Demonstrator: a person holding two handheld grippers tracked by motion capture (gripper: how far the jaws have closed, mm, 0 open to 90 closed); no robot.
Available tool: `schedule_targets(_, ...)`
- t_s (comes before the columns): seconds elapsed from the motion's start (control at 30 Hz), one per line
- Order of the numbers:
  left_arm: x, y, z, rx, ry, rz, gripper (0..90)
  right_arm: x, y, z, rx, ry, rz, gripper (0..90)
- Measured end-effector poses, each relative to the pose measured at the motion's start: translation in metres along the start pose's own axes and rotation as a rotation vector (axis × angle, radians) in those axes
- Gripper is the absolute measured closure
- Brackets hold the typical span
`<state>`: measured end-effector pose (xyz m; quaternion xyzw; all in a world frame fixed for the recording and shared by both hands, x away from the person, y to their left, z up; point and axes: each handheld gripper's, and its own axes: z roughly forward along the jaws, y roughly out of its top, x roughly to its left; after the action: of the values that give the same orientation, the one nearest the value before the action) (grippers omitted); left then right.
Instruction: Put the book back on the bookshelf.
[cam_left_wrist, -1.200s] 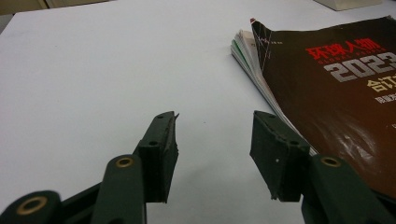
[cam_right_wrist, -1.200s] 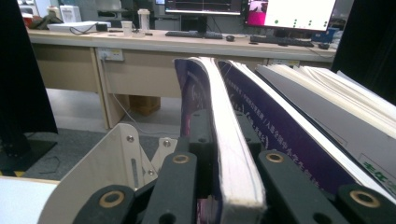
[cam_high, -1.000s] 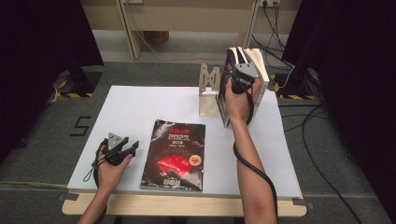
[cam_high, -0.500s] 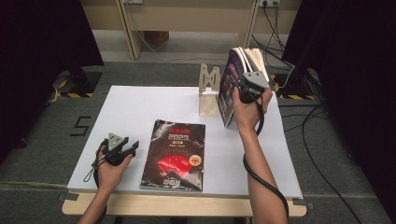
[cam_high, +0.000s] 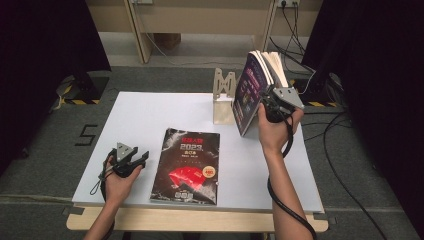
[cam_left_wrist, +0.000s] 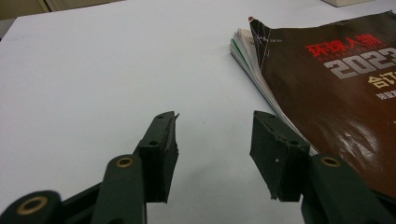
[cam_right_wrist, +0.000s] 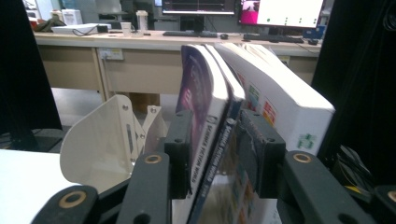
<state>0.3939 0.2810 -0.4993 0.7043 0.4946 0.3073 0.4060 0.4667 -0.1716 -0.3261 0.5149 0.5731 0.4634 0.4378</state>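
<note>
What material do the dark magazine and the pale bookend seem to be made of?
Dark magazine: glossy coated paper; light glints on its cover and thin page edges show in the left gripper view. Pale bookend: probably light wood or plywood, matte, with screw holes; painted metal is possible.

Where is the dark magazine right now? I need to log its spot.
In the high view, the dark magazine lies flat at the table's near edge, just right of the left gripper.

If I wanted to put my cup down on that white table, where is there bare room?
The far left of the table, beyond the dark magazine and left of the wooden stand, is bare. So is the near right corner. It is crowded at the far right, where the right tool grips upright books.
</note>
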Motion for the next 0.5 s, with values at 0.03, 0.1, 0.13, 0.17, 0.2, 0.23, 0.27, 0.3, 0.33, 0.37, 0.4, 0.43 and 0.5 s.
schedule_targets(0.03, 0.000, 0.000, 0.000, 0.000, 0.000, 0.001, 50.0, 0.000, 0.000, 0.000, 0.004, -0.002, 0.002, 65.7)
schedule_targets(0.1, 0.000, 0.000, 0.000, -0.001, 0.000, 0.001, 50.0, -0.002, -0.002, 0.002, 0.019, 0.004, 0.015, 65.0)
schedule_targets(0.13, 0.000, 0.000, 0.000, -0.001, 0.000, 0.001, 50.0, -0.002, -0.002, 0.004, 0.027, 0.006, 0.020, 64.8)
schedule_targets(0.17, 0.000, 0.000, 0.000, -0.001, 0.000, 0.000, 50.0, -0.002, -0.003, 0.006, 0.036, 0.005, 0.020, 64.5)
schedule_targets(0.2, 0.000, 0.000, 0.000, 0.000, -0.001, -0.001, 50.0, -0.002, -0.003, 0.007, 0.038, 0.009, 0.021, 64.3)
schedule_targets(0.23, 0.000, 0.000, 0.000, 0.001, -0.002, -0.003, 50.0, -0.002, -0.003, 0.009, 0.044, 0.011, 0.022, 64.0)
schedule_targets(0.27, 0.000, 0.000, 0.000, 0.000, -0.002, -0.004, 50.0, -0.001, -0.003, 0.011, 0.046, 0.010, 0.024, 63.7)
schedule_targets(0.3, 0.000, 0.000, 0.000, -0.001, -0.003, -0.007, 50.0, -0.001, -0.003, 0.013, 0.052, 0.010, 0.030, 63.5)
schedule_targets(0.33, 0.000, 0.000, 0.000, -0.001, -0.003, -0.006, 50.0, -0.001, -0.003, 0.017, 0.060, 0.010, 0.035, 63.3)
schedule_targets(0.37, 0.000, 0.000, 0.000, -0.002, -0.003, -0.007, 50.0, 0.000, -0.004, 0.019, 0.061, 0.010, 0.042, 63.2)
schedule_targets(0.4, 0.001, 0.000, 0.000, -0.002, -0.003, -0.008, 50.0, -0.001, -0.003, 0.021, 0.066, 0.009, 0.036, 63.1)
schedule_targets(0.43, 0.001, 0.000, 0.000, -0.003, -0.003, -0.008, 50.0, 0.000, -0.003, 0.024, 0.073, 0.008, 0.034, 63.0)
schedule_targets(0.5, 0.001, 0.000, 0.000, 0.000, -0.002, -0.007, 50.0, 0.002, -0.002, 0.027, 0.071, 0.006, 0.033, 63.2)
